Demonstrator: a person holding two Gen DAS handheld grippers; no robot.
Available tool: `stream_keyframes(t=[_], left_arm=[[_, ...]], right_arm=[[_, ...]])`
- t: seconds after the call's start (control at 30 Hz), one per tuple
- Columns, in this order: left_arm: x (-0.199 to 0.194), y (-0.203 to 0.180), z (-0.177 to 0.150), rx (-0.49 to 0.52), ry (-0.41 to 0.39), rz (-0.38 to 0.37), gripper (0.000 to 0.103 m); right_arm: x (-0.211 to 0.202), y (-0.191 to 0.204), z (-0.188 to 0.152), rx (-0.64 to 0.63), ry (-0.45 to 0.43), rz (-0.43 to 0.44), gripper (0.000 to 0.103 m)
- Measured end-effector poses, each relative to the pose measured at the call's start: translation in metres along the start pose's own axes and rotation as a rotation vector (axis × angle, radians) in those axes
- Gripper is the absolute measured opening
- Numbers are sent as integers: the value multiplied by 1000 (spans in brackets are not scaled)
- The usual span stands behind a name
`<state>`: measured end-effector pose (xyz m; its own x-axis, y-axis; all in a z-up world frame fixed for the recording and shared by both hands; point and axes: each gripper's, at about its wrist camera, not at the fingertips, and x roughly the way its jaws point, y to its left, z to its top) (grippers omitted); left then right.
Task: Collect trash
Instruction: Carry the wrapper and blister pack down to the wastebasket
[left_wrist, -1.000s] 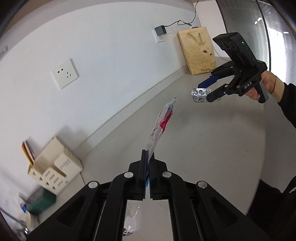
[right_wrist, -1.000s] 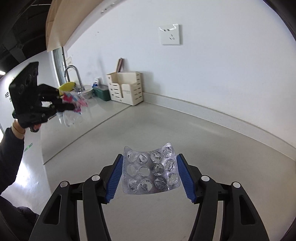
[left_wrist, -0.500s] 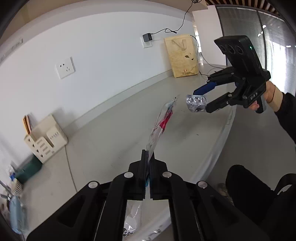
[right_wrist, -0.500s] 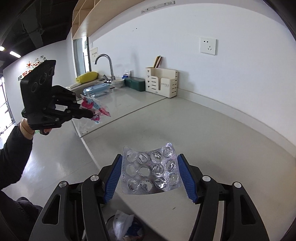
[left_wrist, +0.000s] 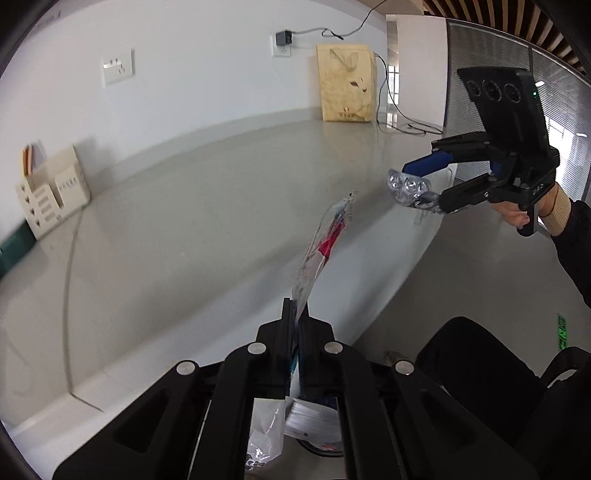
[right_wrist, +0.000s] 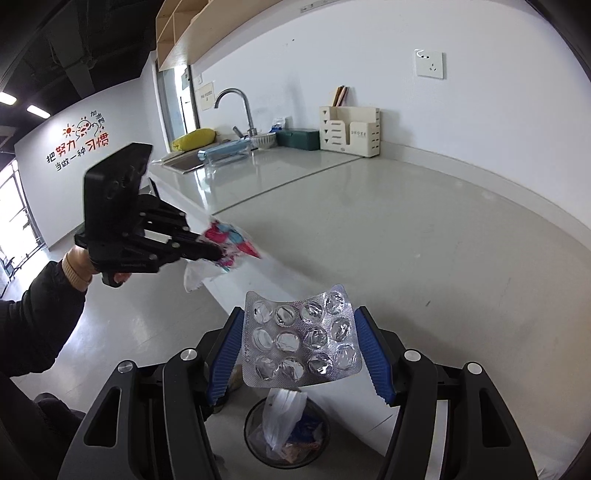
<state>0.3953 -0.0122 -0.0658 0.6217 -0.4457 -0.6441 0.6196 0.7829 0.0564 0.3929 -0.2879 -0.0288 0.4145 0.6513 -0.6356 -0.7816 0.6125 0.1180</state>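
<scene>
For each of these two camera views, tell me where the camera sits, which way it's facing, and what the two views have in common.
Left wrist: sits on the left gripper, looking along its shut fingers at the wrapper they pinch, across the counter; the right gripper and hand show.
Right wrist: sits on the right gripper, looking over the blister pack it clamps, down at the trash bin; the left gripper, hand and sleeve show.
Shared: counter, wrapper, blister pack, cream organizer.

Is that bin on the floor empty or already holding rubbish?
Already holding rubbish: the bin on the floor shows a crumpled plastic bag and wrappers inside.
</scene>
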Motion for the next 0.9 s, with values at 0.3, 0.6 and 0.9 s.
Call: stream_keyframes(t=[0.3,0.6,0.9], left_arm=[[48,-28,-65,-101,77,-84,3],[124,-34,-133,-217,197,-163,3],[217,-37,-199,-265,369,-179,3]], right_arm=[[29,34,-67,36,63,58,65],[92,38,-133,117,144,157,66],[180,22,-188,182,275,196,66]])
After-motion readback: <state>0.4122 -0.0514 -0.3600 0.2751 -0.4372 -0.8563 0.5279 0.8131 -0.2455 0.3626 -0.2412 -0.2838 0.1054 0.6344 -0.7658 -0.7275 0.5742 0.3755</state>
